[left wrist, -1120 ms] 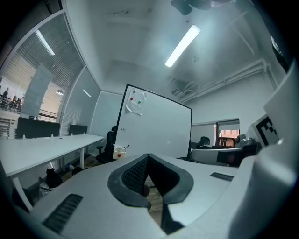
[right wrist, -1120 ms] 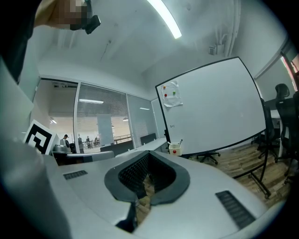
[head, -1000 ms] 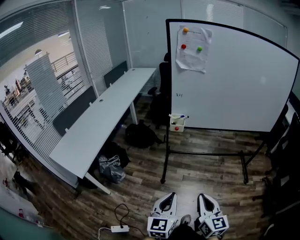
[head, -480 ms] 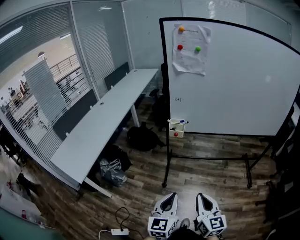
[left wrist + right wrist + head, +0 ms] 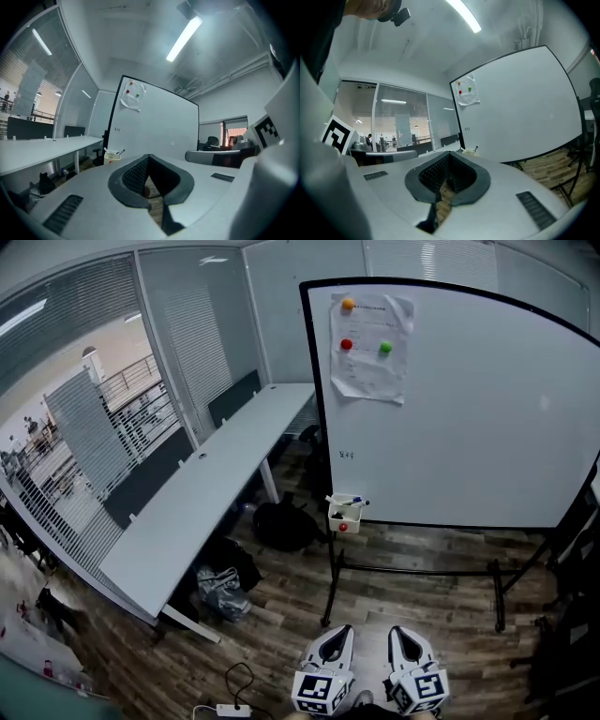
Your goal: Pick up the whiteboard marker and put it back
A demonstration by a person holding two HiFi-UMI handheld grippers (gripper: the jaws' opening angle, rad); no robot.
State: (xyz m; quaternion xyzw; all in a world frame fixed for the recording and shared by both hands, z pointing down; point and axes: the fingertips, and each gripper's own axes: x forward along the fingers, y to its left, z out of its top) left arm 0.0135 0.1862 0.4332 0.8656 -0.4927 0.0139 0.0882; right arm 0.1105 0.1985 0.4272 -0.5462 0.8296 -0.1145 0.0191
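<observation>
A small white marker holder hangs at the lower left corner of the whiteboard. Whiteboard markers stick out of it, one with a blue cap. Both grippers are low in the head view, well short of the board, and point towards it. My left gripper is shut with nothing in it, and so is my right gripper. Past the shut left gripper, the left gripper view shows the holder far off. In the right gripper view the holder stands just beyond the shut right gripper.
The whiteboard stands on a black wheeled frame on a wooden floor. A long white desk runs along the glass wall at the left, with black bags under it. A power strip lies on the floor at the lower left.
The whiteboard has grown larger and slid left in the head view as I moved closer to it. Both grippers stay shut and side by side.
</observation>
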